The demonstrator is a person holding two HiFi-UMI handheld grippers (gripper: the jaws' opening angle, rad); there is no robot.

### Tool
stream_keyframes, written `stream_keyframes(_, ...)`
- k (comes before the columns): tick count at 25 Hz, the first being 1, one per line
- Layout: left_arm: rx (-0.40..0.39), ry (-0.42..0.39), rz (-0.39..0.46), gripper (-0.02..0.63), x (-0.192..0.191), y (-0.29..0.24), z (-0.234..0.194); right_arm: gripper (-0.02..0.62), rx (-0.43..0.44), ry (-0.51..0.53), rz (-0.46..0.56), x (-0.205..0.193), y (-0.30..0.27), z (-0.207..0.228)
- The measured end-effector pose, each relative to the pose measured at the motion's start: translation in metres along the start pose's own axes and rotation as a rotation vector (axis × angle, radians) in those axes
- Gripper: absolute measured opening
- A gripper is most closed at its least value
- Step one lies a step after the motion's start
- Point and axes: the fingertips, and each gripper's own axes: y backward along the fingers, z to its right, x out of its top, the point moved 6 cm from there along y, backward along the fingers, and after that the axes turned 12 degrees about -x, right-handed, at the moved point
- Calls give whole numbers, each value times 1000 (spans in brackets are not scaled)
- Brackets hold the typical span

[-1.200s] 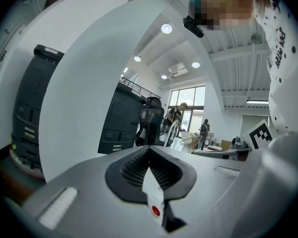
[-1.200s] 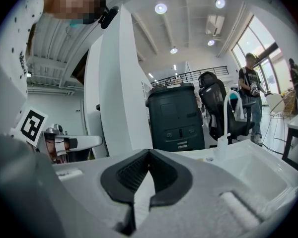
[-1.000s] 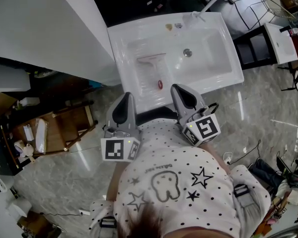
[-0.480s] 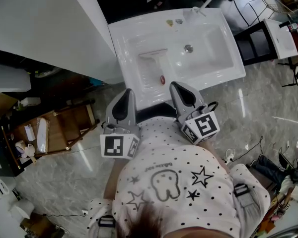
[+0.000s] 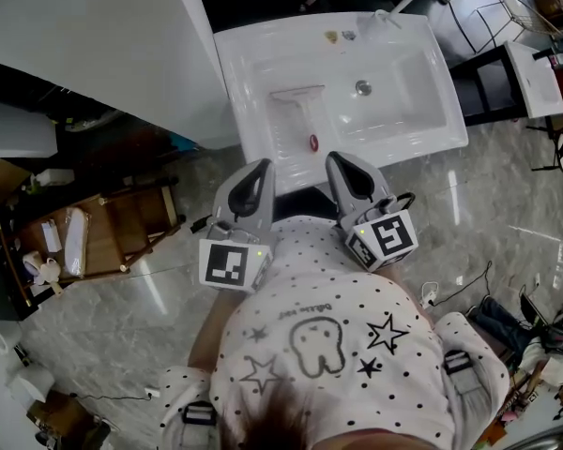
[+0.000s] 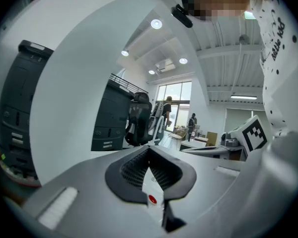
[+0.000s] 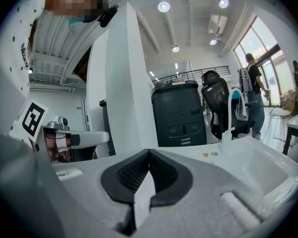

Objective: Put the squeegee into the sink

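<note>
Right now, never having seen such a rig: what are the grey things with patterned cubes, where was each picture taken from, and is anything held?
No robot: a person in a dotted shirt holds a two-jaw gripper in each hand; the cubes belong to them. The top-down picture comes from a camera on the person's head; the other two from cameras riding on each gripper, looking along its jaws. The left gripper and right gripper point toward a white sink. Both are shut, holding nothing. The squeegee lies in the sink's left part, apart from both grippers.
</note>
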Motion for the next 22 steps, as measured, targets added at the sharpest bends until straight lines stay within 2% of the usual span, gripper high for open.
stream_keyframes(2, -75, -47, -36, 2, -2, -9, 11, -2, -12, -2, -4, 1, 4, 3)
stream_keyframes(5, -154, -66, -67, 2, -6, -17, 30, -3, -27, 9, -15, -3, 15, 7)
stream_keyframes(15, -289, -62, -76, 2, -16, -43, 96, -3, -89, 36, -21, -9, 71, 39)
stream_keyframes(22, -401, -95, -138, -2, -36, -52, 155, -3, -127, 16, -32, -18, 121, 60)
